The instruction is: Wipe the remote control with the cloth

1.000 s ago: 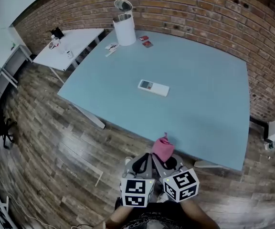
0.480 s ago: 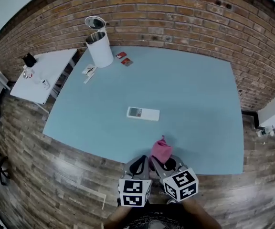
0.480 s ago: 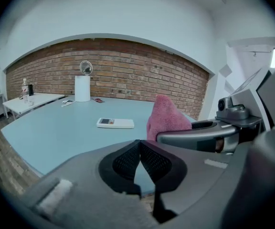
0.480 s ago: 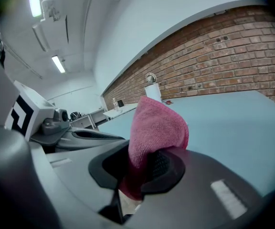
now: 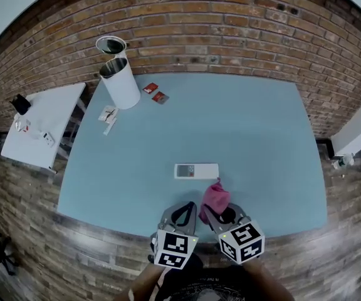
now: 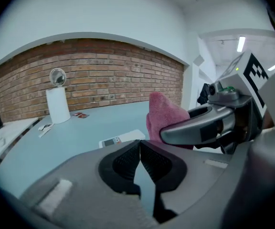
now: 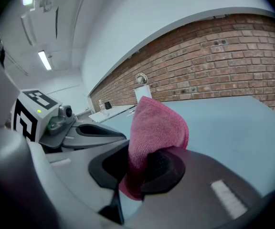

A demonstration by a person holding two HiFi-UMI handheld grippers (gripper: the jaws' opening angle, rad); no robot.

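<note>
Red brick wall (image 5: pixel 230 36) runs behind a large pale blue rectangular table (image 5: pixel 256 130). Small white side table (image 5: pixel 58 108) stands just beside its left end. Brown wood-plank floor (image 5: pixel 17 231) all round. Plain white wall (image 6: pixel 104 13) above the brick. Long ceiling strip light (image 7: pixel 44 60) is lit.

Low centre, the left tool (image 6: pixel 140 155) has its jaws together, empty; above it the remote control (image 6: pixel 121 138) lies on the table (image 6: pixel 56 142), cloth (image 6: pixel 162 112) at right.

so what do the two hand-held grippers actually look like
The left hand-held gripper and right hand-held gripper are smooth grey shells with black ribbed pads. Each is topped by a white cube of black square markers with a small green light.
</note>
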